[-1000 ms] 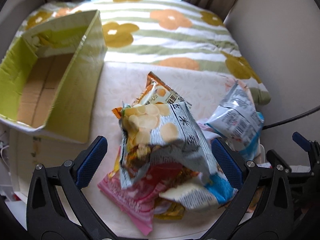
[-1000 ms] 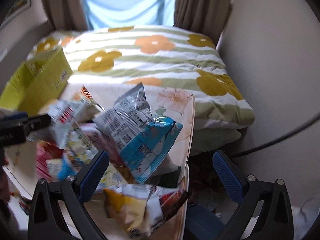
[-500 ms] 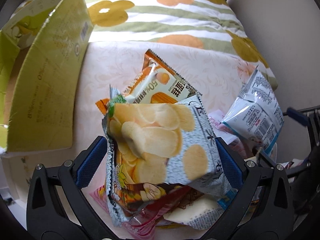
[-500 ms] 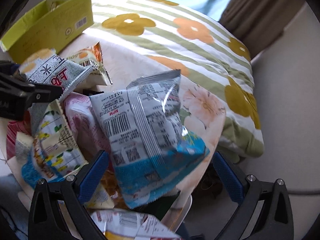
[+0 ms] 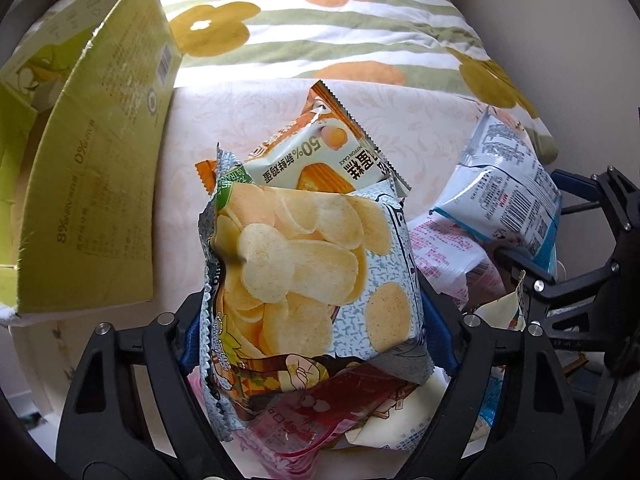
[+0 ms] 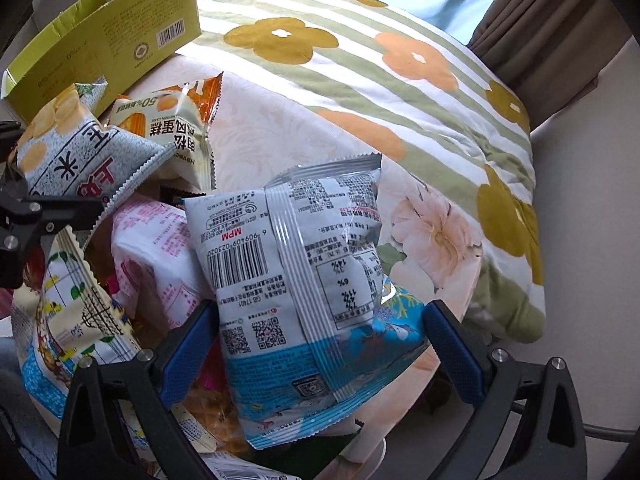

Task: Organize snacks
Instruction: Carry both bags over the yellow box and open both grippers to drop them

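The left gripper [image 5: 316,332] is closing with its pads against the chip bag [image 5: 308,276] atop the snack pile right of the green box [image 5: 100,184], while the right gripper [image 6: 320,344], closing, straddles the blue-and-white packet [image 6: 312,292], right pad apart.

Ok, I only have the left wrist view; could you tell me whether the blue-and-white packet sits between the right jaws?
Observer: Yes, the blue-and-white packet lies between the right gripper's jaws, which are closing but not visibly squeezing it.
Operator: Thank you. What is printed on the chip bag's side that faces away from me?
Observer: The chip bag shows large black and red characters there.
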Available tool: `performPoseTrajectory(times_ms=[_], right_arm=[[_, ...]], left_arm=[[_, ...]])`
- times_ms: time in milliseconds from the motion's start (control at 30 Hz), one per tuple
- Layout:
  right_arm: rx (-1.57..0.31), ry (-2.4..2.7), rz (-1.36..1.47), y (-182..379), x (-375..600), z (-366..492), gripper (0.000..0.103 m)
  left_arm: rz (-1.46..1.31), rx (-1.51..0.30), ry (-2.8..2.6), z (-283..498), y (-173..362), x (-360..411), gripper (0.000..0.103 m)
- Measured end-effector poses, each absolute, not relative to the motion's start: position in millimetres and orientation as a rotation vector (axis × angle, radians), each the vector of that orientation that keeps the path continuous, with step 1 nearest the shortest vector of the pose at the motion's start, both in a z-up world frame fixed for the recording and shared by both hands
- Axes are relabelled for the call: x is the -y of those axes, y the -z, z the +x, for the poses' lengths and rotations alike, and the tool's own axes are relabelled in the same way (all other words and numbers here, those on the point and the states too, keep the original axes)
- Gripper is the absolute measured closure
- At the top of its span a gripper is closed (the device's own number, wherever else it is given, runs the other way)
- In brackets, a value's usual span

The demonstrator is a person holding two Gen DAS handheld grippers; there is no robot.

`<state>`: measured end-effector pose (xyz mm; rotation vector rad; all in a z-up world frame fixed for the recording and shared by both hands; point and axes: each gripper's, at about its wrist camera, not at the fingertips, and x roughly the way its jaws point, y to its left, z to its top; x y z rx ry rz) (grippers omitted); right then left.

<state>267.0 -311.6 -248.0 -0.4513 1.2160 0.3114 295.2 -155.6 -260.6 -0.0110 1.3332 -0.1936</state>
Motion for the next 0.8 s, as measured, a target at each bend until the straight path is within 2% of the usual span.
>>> performPoseTrajectory(times_ms=[33,167,233,300,567,800], right_arm=[[-1.210,-0.314,-0.449,248.2,312.4,267.7,0.016],[-1.194,-0.320,-0.414,244.4,315.7,268.7,0.027],[-1.191,-0.328,-0.381,241.8,317.2,267.2,0.039],[-1.172,-0.328,-0.359,237.5,318.4,265.8,0.042],[-1.095,-0.281,-0.285,207.0,322.3,258.5,0.045],[-1.000,-0.266,-0.183,152.5,318.2,241.8,0.046]], left_arm=[[-0.013,-1.330,0.193,294.5,259.9,154.9,0.021],[-0.022,-1.316,0.189,289.4,256.7,150.7,0.021],[-0.028,-1.309,0.191,286.9,255.1,149.0,0.021],[-0.031,-1.291,0.190,282.7,250.6,148.5,0.021],[-0.049,-1.177,0.189,267.6,214.3,143.5,0.021],[-0.076,-1.017,0.169,243.2,149.5,126.6,0.021]])
